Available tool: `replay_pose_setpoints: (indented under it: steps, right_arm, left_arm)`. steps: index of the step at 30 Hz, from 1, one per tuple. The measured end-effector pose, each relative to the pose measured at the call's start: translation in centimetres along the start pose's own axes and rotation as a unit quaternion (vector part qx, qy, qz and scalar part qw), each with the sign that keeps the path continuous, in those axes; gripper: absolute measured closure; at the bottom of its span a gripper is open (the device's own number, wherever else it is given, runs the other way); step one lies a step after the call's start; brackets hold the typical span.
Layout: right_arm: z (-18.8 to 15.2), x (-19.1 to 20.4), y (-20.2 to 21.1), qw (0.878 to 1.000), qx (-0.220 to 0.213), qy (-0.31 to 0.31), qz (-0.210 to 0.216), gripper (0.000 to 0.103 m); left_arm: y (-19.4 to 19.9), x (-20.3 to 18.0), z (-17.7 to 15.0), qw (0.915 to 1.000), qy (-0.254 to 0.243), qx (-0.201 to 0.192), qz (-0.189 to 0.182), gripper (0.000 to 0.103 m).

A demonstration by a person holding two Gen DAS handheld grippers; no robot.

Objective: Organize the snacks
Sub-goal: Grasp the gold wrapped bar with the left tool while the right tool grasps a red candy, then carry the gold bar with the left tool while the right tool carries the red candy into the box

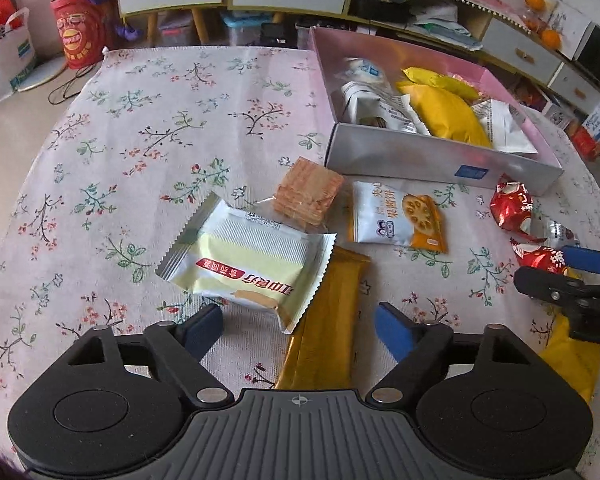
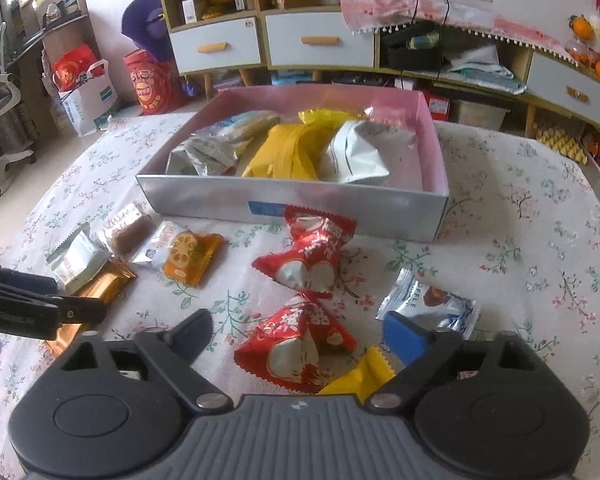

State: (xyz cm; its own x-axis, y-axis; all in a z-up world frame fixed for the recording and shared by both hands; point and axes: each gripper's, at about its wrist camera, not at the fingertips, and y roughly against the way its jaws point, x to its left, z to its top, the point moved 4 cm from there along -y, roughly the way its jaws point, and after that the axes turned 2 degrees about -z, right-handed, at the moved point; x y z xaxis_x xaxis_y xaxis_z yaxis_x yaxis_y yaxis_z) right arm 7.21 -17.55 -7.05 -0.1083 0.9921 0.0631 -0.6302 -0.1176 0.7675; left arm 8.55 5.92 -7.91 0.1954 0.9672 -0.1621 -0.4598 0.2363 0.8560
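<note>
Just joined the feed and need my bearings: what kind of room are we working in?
Most likely a lived-in living room at home: a table with a floral tablecloth, drawer cabinets and cluttered shelves along the wall, red gift bags on the floor.

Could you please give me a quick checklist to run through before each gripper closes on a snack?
1. Left gripper jaws apart: ok.
2. Pale cracker packet lined up between the left jaws: ok.
3. Right gripper jaws apart: ok.
4. Near red candy bag between the right jaws: ok.
5. Room left in the box: ok, bare floor at its right end.
6. Pads touching either snack: cannot tell.
</note>
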Motion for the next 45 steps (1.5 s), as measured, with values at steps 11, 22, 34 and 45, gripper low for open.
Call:
replay_pose_setpoints:
  steps: [11, 22, 34, 45]
  right_arm:
    - [0.0, -0.2, -0.1, 1.0, 0.005, 0.014, -0.012, 0.079]
    - [0.4, -1.0, 0.9, 0.997, 0.03, -0.049, 0.042, 0.089]
    - [0.8, -2.2, 2.4, 0.986, 0.042, -0.129, 0.093, 0.09]
    - [1.6, -2.9, 3.2, 0.983, 0.03, -0.147, 0.103, 0.09]
  left_arm:
    - [0.5, -0.4, 0.0, 0.9992, -0.036, 0.015, -0.002, 0.057]
    - [1.2, -0.7, -1.0, 0.9974, -0.059, 0.039, -0.017, 0.074]
    - [2.4, -1.6, -0.3, 0.994, 0.0, 0.019, -0.108, 0.08]
    - [3.7, -2.1, 2.3, 0.9885, 0.039, -0.02, -0.145, 0.08]
